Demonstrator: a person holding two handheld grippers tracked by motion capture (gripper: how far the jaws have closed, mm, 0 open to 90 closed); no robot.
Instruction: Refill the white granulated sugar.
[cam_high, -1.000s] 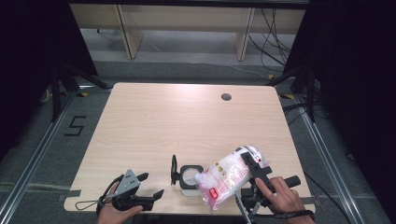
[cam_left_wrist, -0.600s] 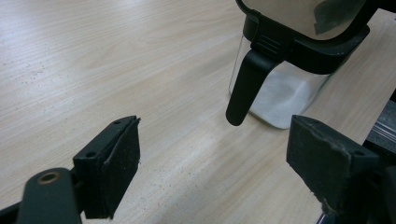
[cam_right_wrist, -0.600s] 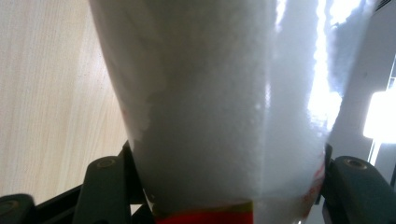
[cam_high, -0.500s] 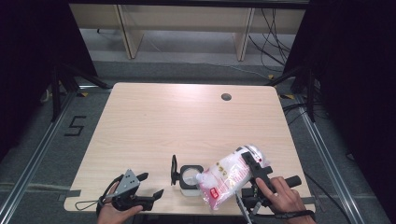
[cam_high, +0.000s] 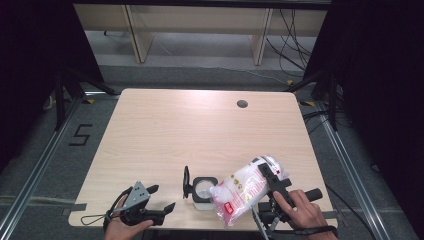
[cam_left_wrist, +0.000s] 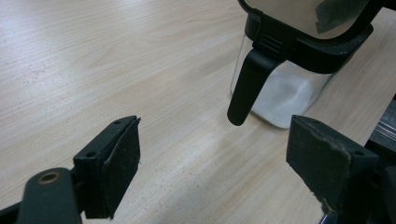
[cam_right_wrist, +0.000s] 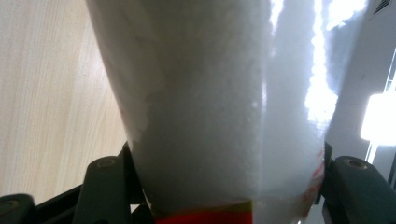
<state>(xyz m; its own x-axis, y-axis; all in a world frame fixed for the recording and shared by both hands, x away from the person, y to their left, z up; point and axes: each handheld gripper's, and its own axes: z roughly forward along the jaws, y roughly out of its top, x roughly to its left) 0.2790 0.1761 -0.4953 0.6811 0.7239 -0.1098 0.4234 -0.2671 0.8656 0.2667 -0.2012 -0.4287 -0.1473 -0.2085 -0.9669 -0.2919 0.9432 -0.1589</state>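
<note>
A clear plastic bag of white grains (cam_high: 245, 189) with a red label is tipped with one end low over a small square glass jar (cam_high: 204, 189). The jar has a black rim and its lid (cam_high: 186, 182) flipped up. My right gripper (cam_high: 272, 182) is shut on the bag (cam_right_wrist: 219, 107), whose sides press against both jaws. My left gripper (cam_high: 162, 197) lies open near the table's front edge, left of the jar, with nothing between its fingers (cam_left_wrist: 116, 163). In the left gripper view the jar (cam_left_wrist: 285, 93) holds white grains at its bottom, and its black latch hangs down.
The wooden table (cam_high: 200, 130) has a round cable hole (cam_high: 242, 104) at the back right. Shelving stands beyond the far edge and dark curtains hang at both sides. A floor marking (cam_high: 80, 135) lies left of the table.
</note>
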